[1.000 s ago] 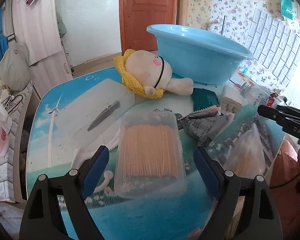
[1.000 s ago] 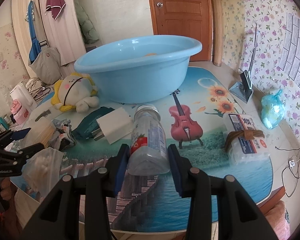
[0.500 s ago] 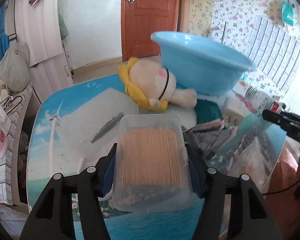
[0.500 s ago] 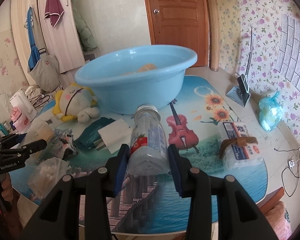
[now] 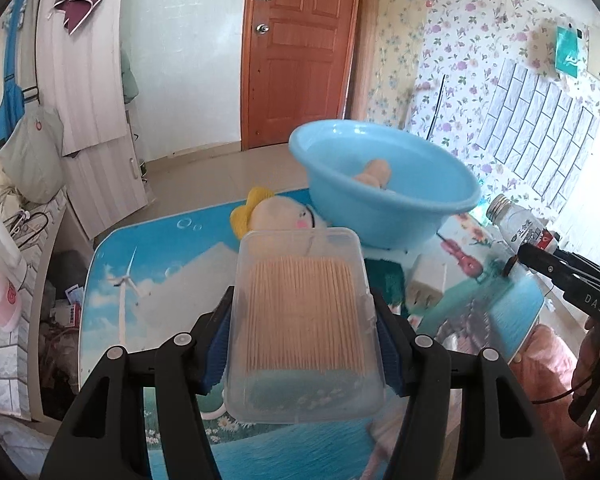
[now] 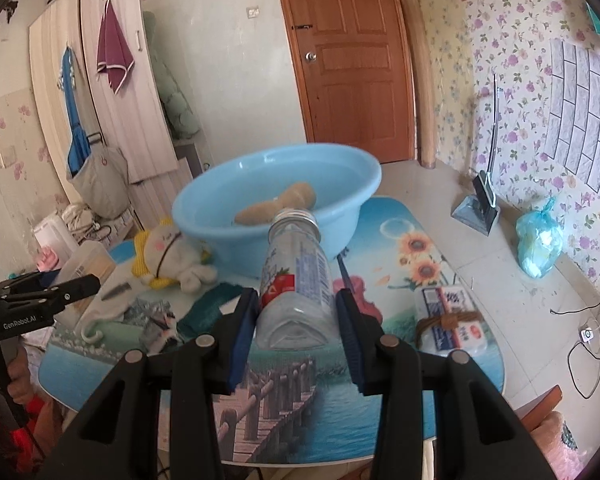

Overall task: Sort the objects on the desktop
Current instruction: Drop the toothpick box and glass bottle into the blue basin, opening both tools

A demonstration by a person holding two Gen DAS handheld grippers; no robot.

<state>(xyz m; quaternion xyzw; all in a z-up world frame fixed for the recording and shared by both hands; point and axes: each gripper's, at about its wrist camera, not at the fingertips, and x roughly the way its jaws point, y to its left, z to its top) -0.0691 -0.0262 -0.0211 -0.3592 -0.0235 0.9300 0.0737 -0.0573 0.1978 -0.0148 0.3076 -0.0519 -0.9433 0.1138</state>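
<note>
- A second ago the left gripper (image 5: pixel 302 344) stood open around the toothpick box (image 5: pixel 303 322) as it lay on the table; now its blue pads are clamped on the box's sides and the box is up off the surface, held level, near the basin.
- The right gripper (image 6: pixel 296 328) stays clenched on the clear bottle (image 6: pixel 296 280), which has risen from the table too; its cap points at the blue basin (image 6: pixel 348 184).
- Both things look headed for the basin at the far side, where one tan object already lies, so I judge two more items are about to be sorted.
- Still on the table (image 6: pixel 268 412): a plush toy (image 6: pixel 168 256) left of the basin, a teal cloth, a crumpled wrapper, and a tied white packet (image 6: pixel 448 320) at the right.
- The table wears a printed scenic cover: a windmill, sunflowers, a violin, a boardwalk.
- Around it: a brown door (image 5: pixel 300 52) at the far wall, flowered wallpaper on the right, a maroon towel hanging on the left.
</note>
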